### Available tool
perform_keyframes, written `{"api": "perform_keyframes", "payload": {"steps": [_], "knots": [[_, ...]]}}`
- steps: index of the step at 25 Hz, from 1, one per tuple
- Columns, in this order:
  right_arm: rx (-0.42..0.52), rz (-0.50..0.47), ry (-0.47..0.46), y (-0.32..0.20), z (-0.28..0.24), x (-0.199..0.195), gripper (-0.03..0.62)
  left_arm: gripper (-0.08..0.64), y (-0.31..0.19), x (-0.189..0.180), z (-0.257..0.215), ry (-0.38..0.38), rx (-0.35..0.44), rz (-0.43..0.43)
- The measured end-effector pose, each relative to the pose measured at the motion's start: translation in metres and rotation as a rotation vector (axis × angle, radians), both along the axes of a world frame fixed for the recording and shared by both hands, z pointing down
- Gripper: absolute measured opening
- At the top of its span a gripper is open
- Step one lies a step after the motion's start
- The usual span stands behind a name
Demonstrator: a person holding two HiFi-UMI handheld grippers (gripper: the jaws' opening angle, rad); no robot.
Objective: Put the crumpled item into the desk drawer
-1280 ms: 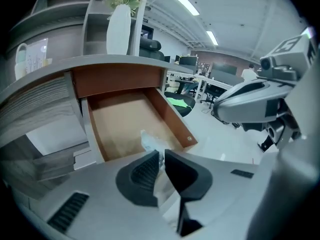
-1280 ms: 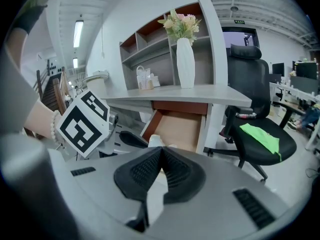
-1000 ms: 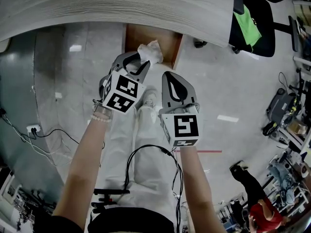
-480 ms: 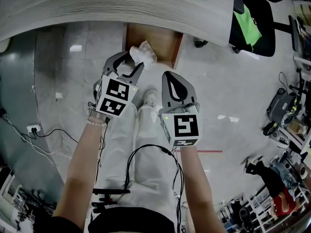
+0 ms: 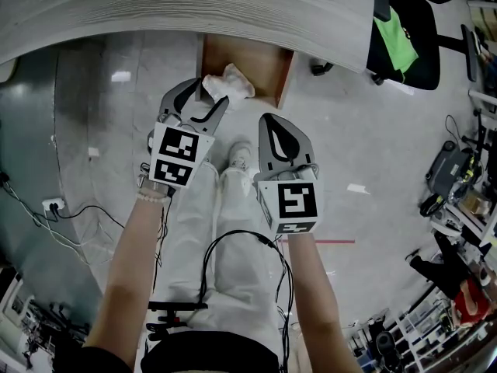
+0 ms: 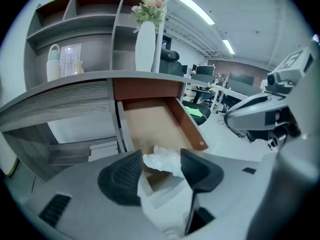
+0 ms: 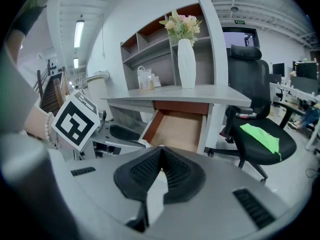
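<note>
The crumpled white item (image 5: 229,82) lies at the near left end of the open wooden drawer (image 5: 264,68) under the desk. My left gripper (image 5: 207,97) hovers just in front of it. Its jaws have just been opening and now stand wide. In the left gripper view the crumpled item (image 6: 163,159) shows in the gap between the pads (image 6: 123,176), which do not press on it, with the drawer (image 6: 150,121) beyond. My right gripper (image 5: 276,127) hangs to the right, short of the drawer. It is shut, and its pads (image 7: 150,170) meet with nothing between them.
The grey desk top (image 5: 194,10) runs across the top, with a white vase of flowers (image 7: 186,61) on it. An office chair with a green cloth (image 5: 404,33) stands right of the drawer. The person's legs and a cable (image 5: 233,243) are below me.
The left gripper's jaws have spread apart and let go of the crumpled item, which now sits in the drawer. The left gripper drew back a little towards the left. The right gripper stayed still.
</note>
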State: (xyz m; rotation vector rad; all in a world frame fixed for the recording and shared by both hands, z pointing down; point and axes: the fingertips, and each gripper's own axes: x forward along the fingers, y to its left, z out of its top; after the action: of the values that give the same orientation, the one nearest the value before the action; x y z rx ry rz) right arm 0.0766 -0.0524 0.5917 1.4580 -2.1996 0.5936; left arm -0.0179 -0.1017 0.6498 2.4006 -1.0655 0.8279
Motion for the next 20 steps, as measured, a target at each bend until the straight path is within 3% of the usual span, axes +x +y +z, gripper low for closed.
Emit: {"api": "perform_keyframes", "payload": {"steps": [5,8,20], "knots": [[0.002,0.000,0.002,0.002,-0.001,0.000,0.005,0.076,0.000,-0.003,-0.007,0.000,0.036,-0.015],[0.005,0.002,0.005,0.002,-0.004,0.001,0.005,0.016,0.001,-0.004,-0.015,0.023,0.057,-0.029],[0.018,0.005,0.014,0.008,-0.033,0.003,0.005,0.012,0.021,-0.003,-0.059,0.089,0.072,-0.043]]}}
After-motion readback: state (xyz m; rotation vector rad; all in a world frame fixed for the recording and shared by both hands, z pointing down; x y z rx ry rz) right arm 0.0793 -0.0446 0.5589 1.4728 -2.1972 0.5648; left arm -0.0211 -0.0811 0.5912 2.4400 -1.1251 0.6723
